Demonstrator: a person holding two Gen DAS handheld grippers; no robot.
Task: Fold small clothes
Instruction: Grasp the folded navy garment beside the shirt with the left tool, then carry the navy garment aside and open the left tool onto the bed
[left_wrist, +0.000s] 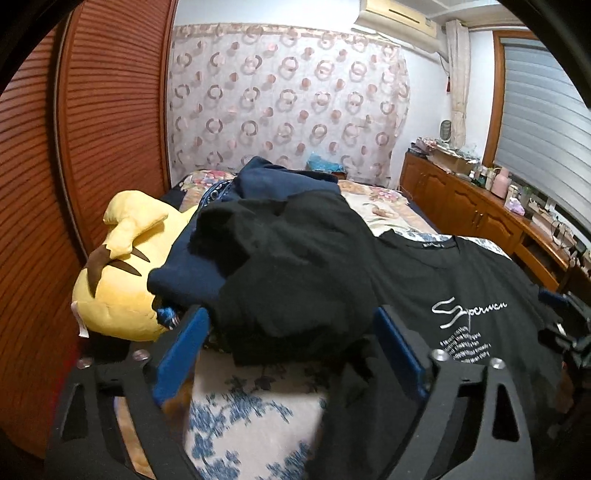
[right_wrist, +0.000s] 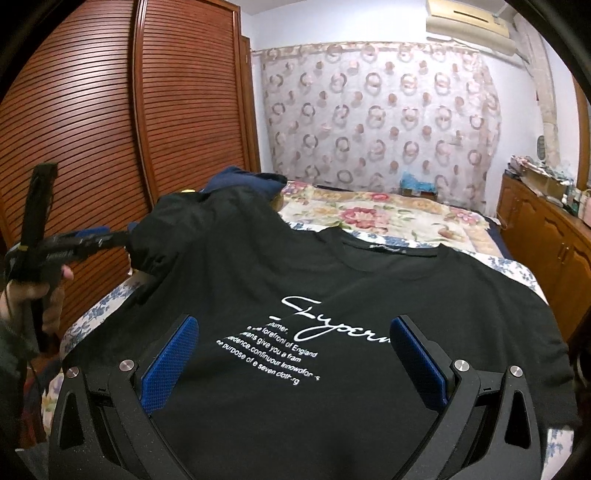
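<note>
Left tool (left_wrist: 291, 347) tilts down, released, straddling black T-shirt (left_wrist: 461, 295) sleeve; right tool (right_wrist: 295, 354) released.

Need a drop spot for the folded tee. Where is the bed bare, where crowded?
Free: floral quilt beyond the black T-shirt collar, up to the curtain. Small blue-flowered sheet patch at the near edge. Crowded: left side, dark clothes pile against the yellow plush.

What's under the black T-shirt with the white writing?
The black T-shirt lies spread on a blue-flowered bed cover, which shows past its edges. Its bunched sleeve rests over navy clothes. Anything else beneath is hidden.
</note>
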